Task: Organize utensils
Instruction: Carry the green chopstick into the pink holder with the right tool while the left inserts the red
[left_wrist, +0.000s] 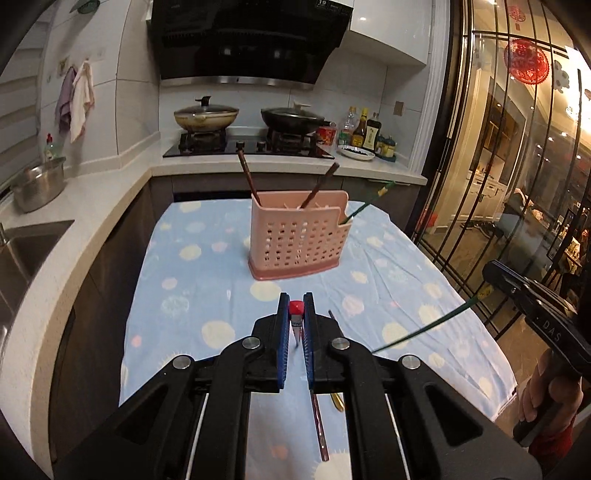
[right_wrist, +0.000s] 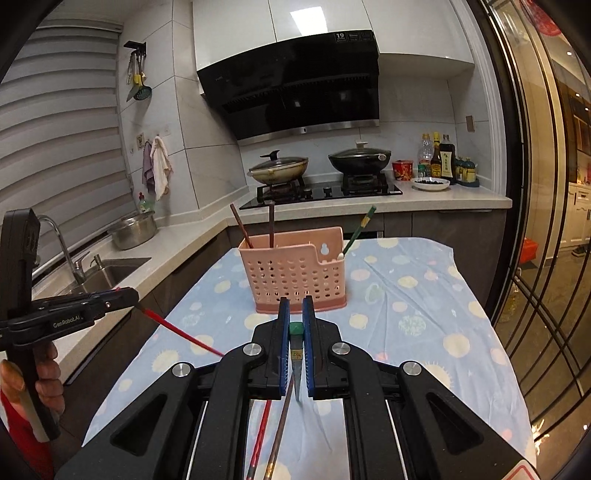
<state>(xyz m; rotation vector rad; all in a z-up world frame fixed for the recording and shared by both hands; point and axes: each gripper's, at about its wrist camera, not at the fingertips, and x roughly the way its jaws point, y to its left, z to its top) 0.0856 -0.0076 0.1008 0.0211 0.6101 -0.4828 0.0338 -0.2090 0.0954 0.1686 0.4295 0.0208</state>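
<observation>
A pink perforated utensil holder (left_wrist: 299, 240) (right_wrist: 293, 273) stands on the blue dotted cloth (left_wrist: 192, 288). Two brown chopsticks (left_wrist: 245, 177) lean in its main part, and a green chopstick (left_wrist: 364, 206) leans in its right pocket. My left gripper (left_wrist: 296, 299) is shut on a red chopstick (left_wrist: 296, 308), held above the cloth short of the holder; the right wrist view shows this gripper (right_wrist: 135, 295) and the red stick (right_wrist: 181, 332) at the left. My right gripper (right_wrist: 296, 302) is shut on a green chopstick (right_wrist: 296, 328), likewise short of the holder.
A brown chopstick (left_wrist: 319, 428) and a red one (right_wrist: 260, 435) lie on the cloth beneath the grippers. Behind the table are a counter with a stove and two lidded pans (right_wrist: 279, 168), a sink (right_wrist: 110, 269) at the left, and a glass door (left_wrist: 517, 166) at the right.
</observation>
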